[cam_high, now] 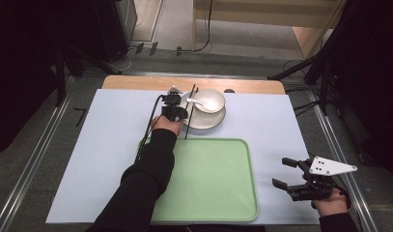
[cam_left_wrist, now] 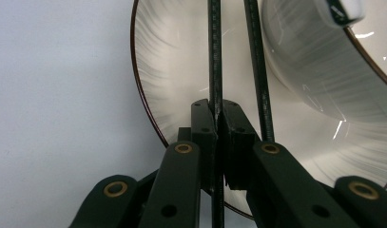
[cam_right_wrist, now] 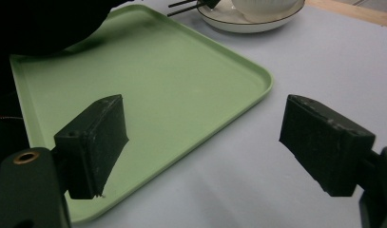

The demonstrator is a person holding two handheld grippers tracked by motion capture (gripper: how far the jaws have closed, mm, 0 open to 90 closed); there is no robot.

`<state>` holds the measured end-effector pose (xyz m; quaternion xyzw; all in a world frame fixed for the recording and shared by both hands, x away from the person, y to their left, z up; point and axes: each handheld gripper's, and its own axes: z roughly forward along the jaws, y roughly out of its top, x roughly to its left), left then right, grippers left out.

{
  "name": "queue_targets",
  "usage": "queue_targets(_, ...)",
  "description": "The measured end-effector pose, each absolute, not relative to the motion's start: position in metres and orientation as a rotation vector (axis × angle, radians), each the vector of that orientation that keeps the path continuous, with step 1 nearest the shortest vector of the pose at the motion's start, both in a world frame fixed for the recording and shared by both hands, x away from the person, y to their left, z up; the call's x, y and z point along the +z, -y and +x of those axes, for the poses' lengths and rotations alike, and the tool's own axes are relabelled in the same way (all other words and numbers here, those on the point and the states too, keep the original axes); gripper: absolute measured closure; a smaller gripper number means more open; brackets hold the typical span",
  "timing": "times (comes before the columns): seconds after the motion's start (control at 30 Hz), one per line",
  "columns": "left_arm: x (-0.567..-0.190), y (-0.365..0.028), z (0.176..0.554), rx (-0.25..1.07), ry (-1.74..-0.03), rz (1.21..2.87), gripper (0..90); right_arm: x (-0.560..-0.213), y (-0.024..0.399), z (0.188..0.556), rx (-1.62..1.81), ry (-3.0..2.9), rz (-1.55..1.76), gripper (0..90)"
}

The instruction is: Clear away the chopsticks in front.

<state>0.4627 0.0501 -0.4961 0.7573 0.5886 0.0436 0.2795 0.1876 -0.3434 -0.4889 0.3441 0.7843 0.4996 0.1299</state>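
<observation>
The right gripper [cam_high: 287, 173] hangs wide open and empty at the tray's [cam_high: 218, 193] 3 o'clock; the left gripper [cam_left_wrist: 218, 124] pinches one chopstick [cam_left_wrist: 214, 52] running toward 12 over the plate [cam_left_wrist: 172, 71], its mate [cam_left_wrist: 256, 61] lying free just beside

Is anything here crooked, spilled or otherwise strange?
Nothing is spilled or broken. One small oddity: the left gripper is shut on just one chopstick, while the second chopstick lies loose beside its jaws, across the plate. The green tray lies bare, and the right gripper hangs open beside it.
</observation>
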Motion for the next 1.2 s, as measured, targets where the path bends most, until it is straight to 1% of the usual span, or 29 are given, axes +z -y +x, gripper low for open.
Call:
queue_targets(0.27,-0.480,-0.064,0.463,0.087,-1.560,2.003,86.1,-0.489,0.343,0.187,1.450,-2.279,1.000,16.4)
queue_targets(0.63,-0.444,-0.106,0.448,0.058,-1.477,2.019,86.1,-0.489,0.344,0.187,1.441,-2.277,1.006,16.4)
queue_targets(0.87,-0.436,-0.127,0.434,0.018,-1.446,2.019,86.1,-0.490,0.343,0.187,1.430,-2.286,1.006,16.4)
queue_targets(1.03,-0.435,-0.144,0.414,-0.005,-1.416,2.029,86.1,-0.490,0.343,0.187,1.431,-2.283,1.008,16.4)
queue_targets(1.2,-0.439,-0.154,0.399,-0.017,-1.406,2.028,86.1,-0.490,0.343,0.187,1.428,-2.287,1.007,16.4)
